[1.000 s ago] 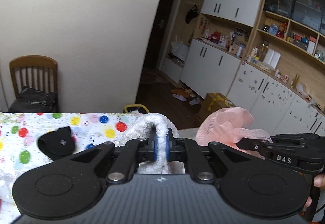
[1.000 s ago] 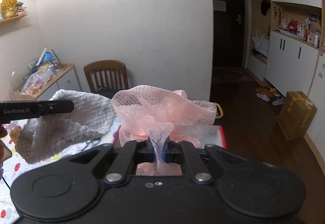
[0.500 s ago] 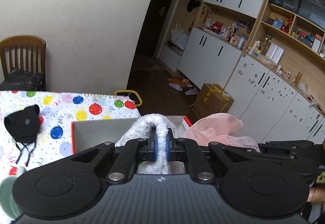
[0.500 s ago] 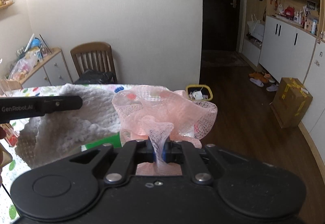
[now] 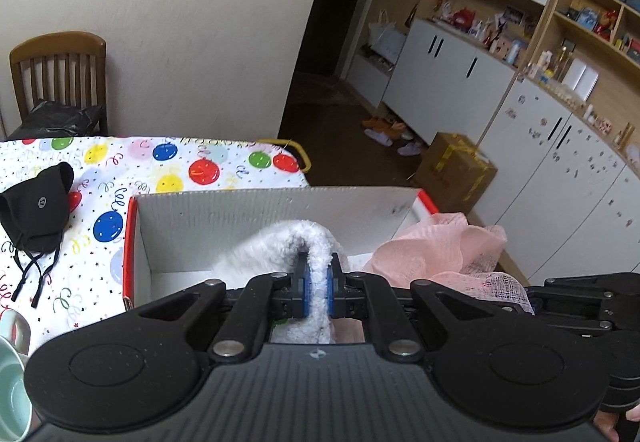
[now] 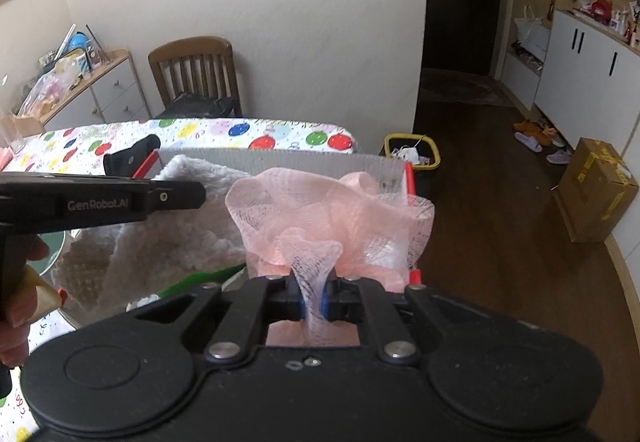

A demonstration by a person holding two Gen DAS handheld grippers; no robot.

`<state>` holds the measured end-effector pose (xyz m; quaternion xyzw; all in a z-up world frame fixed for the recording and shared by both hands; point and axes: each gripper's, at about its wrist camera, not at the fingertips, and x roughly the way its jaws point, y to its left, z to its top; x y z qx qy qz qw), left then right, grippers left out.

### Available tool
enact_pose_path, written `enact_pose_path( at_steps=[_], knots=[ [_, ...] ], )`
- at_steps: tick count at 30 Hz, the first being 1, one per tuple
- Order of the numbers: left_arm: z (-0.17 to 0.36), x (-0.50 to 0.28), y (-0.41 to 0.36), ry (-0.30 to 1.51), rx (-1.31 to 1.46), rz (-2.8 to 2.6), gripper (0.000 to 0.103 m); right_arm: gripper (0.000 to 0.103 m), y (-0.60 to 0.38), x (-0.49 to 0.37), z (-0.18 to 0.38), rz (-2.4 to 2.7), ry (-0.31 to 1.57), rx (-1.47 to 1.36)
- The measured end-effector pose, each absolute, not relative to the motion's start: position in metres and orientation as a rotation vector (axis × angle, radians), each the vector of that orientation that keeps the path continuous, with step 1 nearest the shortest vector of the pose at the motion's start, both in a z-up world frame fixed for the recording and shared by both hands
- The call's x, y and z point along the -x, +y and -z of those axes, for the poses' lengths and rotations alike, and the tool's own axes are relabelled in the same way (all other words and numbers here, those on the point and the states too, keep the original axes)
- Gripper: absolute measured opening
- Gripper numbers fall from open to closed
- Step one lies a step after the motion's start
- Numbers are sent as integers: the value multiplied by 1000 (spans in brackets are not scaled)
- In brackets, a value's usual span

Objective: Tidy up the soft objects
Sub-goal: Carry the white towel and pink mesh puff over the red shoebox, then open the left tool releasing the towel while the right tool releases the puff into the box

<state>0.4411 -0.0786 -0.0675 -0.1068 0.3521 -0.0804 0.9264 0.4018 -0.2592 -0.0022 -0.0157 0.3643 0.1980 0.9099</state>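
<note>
My left gripper [image 5: 317,288] is shut on a fluffy white towel [image 5: 280,246], which drapes down inside a red-edged cardboard box [image 5: 240,209] with white inner walls. My right gripper [image 6: 314,298] is shut on a pink mesh cloth [image 6: 332,213], which hangs over the same box [image 6: 280,157] at its right side. From the right wrist view the left gripper [image 6: 200,195] comes in from the left, with the towel [image 6: 180,226] hanging under it. The pink mesh cloth [image 5: 440,250] also shows at the right of the left wrist view, with the right gripper's body behind it.
The box stands on a table covered by a balloon-print cloth [image 5: 180,165]. A black pouch with cords [image 5: 36,205] lies left of the box and a pale green cup [image 5: 12,382] at the near left. A wooden chair [image 6: 196,69], a yellow bin [image 6: 412,151] and a carton [image 6: 596,189] stand beyond.
Both grippers have come down and forward with their cloths. The box, unseen a second ago, now lies right under them, and the towel and mesh hang into it.
</note>
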Motion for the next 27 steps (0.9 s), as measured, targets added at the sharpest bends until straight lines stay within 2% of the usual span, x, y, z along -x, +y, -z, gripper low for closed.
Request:
enact_pose_path(
  at_steps=[3, 7, 16, 18, 20, 27],
  knots=[
    [73, -445, -79, 734, 203, 153, 7, 8, -259, -407, 6, -419, 756, 37],
    [81, -451, -75, 764, 199, 133, 7, 16, -258, -411, 9, -434, 758, 35],
    [100, -453, -75, 846, 172, 134, 7, 28, -252, -405, 8, -452, 762, 45],
    [102, -452, -76, 858, 161, 129, 7, 31, -253, -404, 7, -449, 759, 45],
    [104, -451, -77, 865, 155, 128, 7, 39, -254, -403, 6, -448, 761, 38],
    [103, -444, -76, 871, 139, 137, 9, 53, -256, -397, 2, -447, 757, 28]
  ],
)
